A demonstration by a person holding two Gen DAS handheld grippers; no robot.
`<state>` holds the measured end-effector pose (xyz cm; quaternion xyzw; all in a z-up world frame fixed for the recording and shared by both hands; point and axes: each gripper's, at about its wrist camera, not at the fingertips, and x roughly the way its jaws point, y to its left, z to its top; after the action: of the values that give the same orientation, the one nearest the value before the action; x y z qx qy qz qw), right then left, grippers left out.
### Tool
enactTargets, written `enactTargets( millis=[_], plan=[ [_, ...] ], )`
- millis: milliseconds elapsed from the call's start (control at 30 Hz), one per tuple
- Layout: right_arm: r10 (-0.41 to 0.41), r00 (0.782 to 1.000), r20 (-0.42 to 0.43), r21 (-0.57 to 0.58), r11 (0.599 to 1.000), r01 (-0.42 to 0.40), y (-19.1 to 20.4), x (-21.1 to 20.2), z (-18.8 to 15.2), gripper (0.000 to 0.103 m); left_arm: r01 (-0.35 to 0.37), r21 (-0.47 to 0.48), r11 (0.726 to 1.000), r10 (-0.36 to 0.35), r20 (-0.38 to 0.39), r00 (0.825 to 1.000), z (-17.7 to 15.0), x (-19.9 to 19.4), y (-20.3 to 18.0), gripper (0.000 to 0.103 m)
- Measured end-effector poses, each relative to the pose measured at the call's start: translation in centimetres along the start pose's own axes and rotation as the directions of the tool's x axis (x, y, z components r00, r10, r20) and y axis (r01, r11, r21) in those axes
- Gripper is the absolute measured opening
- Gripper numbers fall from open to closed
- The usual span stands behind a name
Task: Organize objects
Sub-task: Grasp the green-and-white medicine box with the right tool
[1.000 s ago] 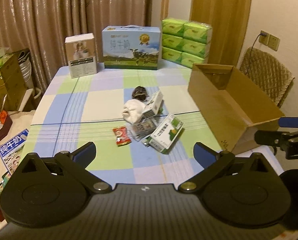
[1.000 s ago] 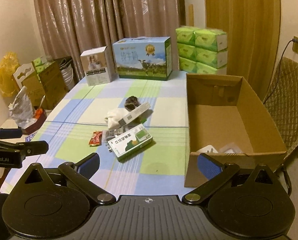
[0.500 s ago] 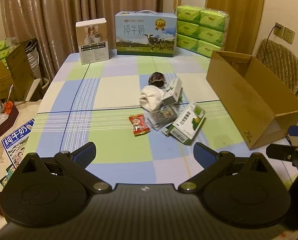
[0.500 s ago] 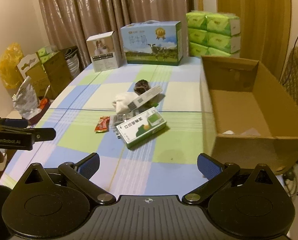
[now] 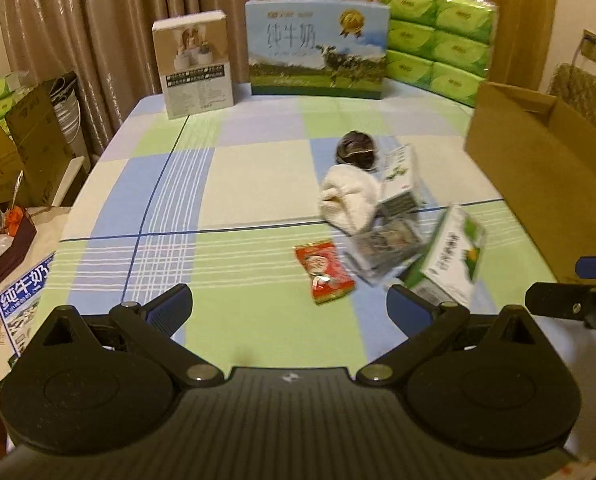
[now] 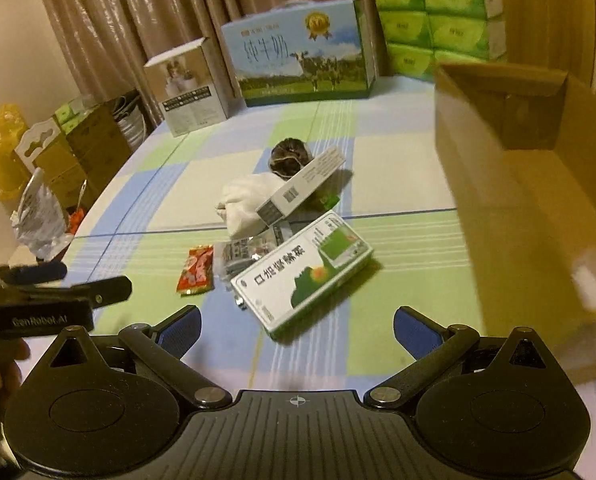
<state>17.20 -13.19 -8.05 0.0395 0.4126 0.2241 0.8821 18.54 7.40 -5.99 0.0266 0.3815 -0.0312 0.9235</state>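
Note:
A small pile lies mid-table on the checked cloth: a red snack packet (image 5: 324,272), a green-and-white medicine box (image 6: 302,276), a foil packet (image 5: 386,246), a white cloth (image 5: 348,200), a slim box (image 6: 298,192) leaning on it and a dark round thing (image 5: 356,150). An open cardboard box (image 6: 498,184) stands to the right. My left gripper (image 5: 288,306) is open above the cloth, just short of the red packet. My right gripper (image 6: 297,324) hovers at the medicine box's near end. Its jaws are closing slightly and nothing is pressed between them.
At the table's far edge stand a white carton (image 5: 196,64), a blue milk case (image 5: 318,60) and stacked green tissue packs (image 5: 438,40). Brown cartons (image 5: 18,140) crowd the floor on the left. A woven chair (image 5: 586,96) sits behind the cardboard box.
Both grippers have come down and forward toward the pile, which now looks larger and nearer in both views. Nothing on the table has moved.

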Motion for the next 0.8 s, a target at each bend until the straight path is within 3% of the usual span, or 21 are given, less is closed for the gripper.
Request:
enactTargets(
  millis=[100, 400, 433, 500, 600, 800],
  plan=[
    [0.001, 1.0, -0.016, 0.047, 0.999, 0.0, -0.4, 2.5, 0.9, 0.09, 0.021, -0.038, 0.999, -0.021, -0.001, 1.0, 0.0, 2.1, 0.8, 0.101],
    [0.017, 0.996, -0.088, 0.207, 0.978, 0.002, -1.4, 8.6, 2.4, 0.09, 0.055, -0.098, 0.994, -0.054, 0.013, 0.998, -0.5, 5.1, 1.8, 0.101],
    [0.01, 0.995, -0.099, 0.202, 0.979, 0.01, -1.4, 8.9, 2.4, 0.088, 0.055, -0.095, 0.994, -0.054, 0.013, 0.998, -0.5, 5.3, 1.8, 0.101],
    [0.006, 0.994, -0.107, 0.172, 0.985, 0.012, -1.5, 8.8, 2.5, 0.073, 0.069, -0.096, 0.993, -0.068, 0.009, 0.998, -0.5, 5.6, 1.8, 0.101],
    [-0.029, 0.993, -0.113, 0.082, 0.996, 0.039, -1.6, 7.7, 2.3, 0.058, 0.085, -0.1, 0.991, -0.086, -0.01, 0.996, -0.6, 5.9, 1.9, 0.098],
    [-0.115, 0.987, -0.11, -0.06, 0.992, 0.109, -2.6, 5.7, 0.8, 0.053, 0.144, -0.037, 0.989, -0.145, -0.027, 0.989, -0.7, 5.9, 0.5, 0.089]
  ],
)
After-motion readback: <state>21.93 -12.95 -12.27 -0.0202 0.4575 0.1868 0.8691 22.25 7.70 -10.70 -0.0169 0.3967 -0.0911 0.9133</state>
